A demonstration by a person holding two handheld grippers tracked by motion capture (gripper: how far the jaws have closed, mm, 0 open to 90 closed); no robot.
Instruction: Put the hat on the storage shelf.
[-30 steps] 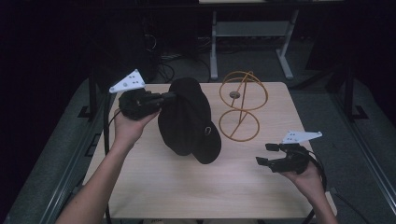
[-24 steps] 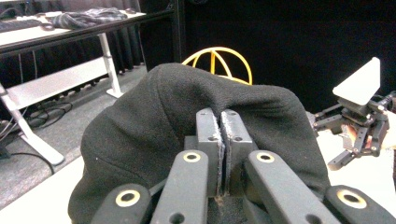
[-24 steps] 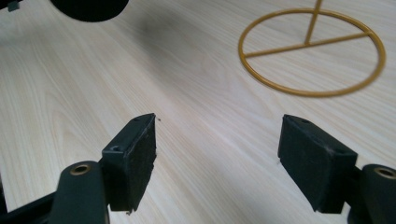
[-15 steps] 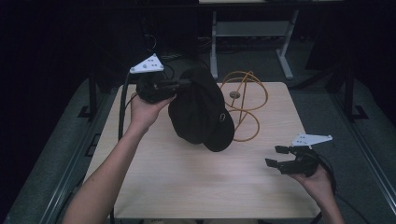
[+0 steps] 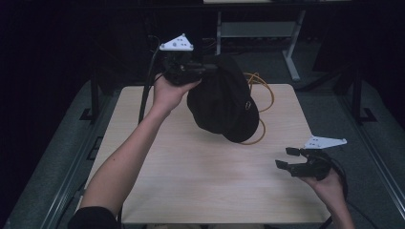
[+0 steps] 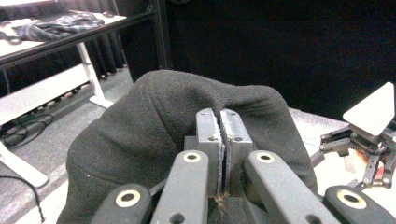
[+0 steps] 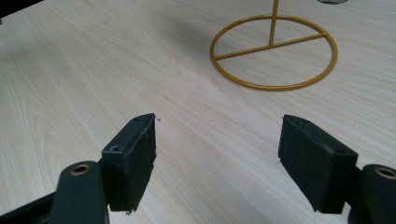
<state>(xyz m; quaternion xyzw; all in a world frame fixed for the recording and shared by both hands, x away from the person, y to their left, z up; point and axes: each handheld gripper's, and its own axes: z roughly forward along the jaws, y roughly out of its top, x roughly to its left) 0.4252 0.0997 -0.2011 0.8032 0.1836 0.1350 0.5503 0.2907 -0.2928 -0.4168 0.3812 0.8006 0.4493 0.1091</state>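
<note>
**Black cap aloft in the left tongs**

Black fabric fills the middle of the scene: a soft black cloth cap with a brim hangs in the air above the far half of the pale wooden surface, lifted clear of it. The left tongs are clenched on a fold of the cap's crown, and the left gripper view confirms it, the two grey pads pressed flat together with the dark cloth bunched around them. The cap's brim droops toward the near side, its lowest edge hanging over the wood without touching it.

Behind and under the cap stands a golden-orange wire stand with a round ring base, partly hidden by the fabric; its loops peek out at the cap's right and lower edges. From the right gripper view the ring base rests flat on the wood, with an upright rod rising from a crossbar.

Over at the near right corner, the right tongs are released, jaws standing wide with nothing between them, low over the surface and well apart from the cap. Their black pads frame bare wood, pointing toward the stand.
</note>
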